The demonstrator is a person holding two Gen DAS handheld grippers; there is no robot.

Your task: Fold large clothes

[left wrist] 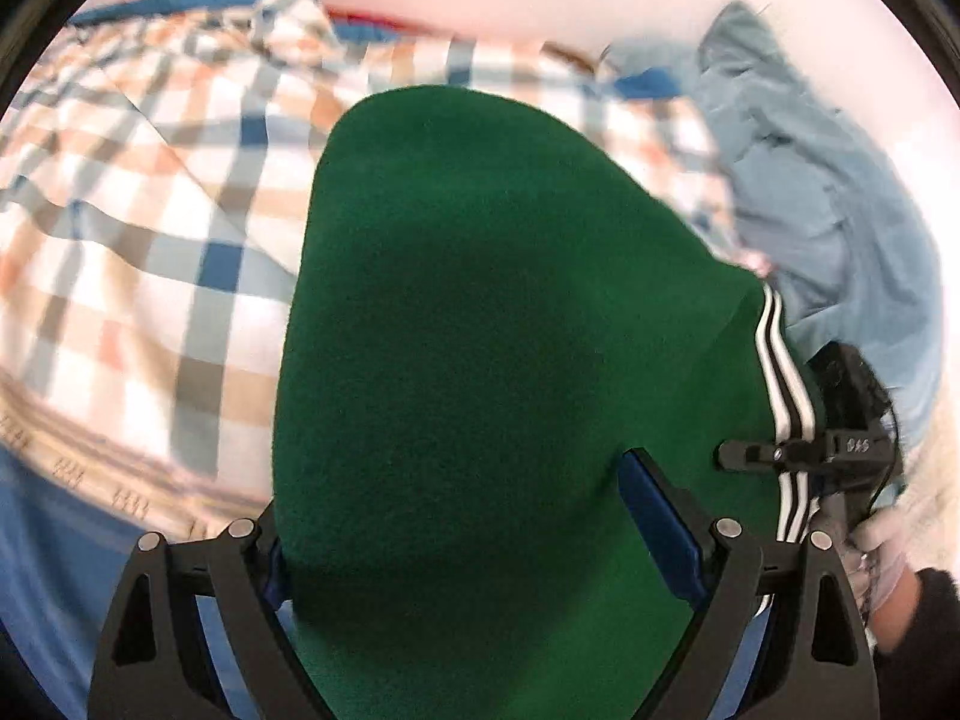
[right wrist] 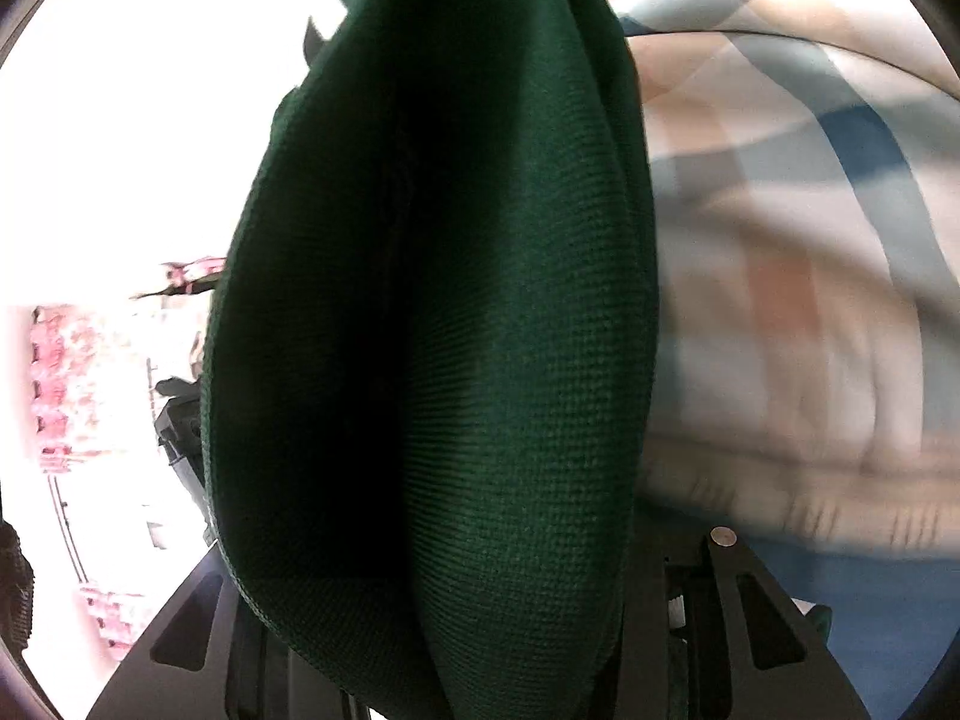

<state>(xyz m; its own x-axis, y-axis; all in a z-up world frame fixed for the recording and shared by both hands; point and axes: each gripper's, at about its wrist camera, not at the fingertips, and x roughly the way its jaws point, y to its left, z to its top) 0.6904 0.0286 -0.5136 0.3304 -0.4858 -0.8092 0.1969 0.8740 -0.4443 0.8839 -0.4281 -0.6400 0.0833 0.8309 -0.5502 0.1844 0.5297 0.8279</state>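
Green garment (left wrist: 480, 330) blocks checked bedding (left wrist: 150, 210) — blue clothing (left wrist: 828, 210) beside.

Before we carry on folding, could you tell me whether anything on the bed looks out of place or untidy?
Yes. Beyond the green garment, held up by the left gripper and the right gripper, a light blue garment lies crumpled in a heap on the plaid bedding, not folded or laid flat.

Checked bedding (right wrist: 810, 276) blurred — fingers (right wrist: 729, 588) hidden.
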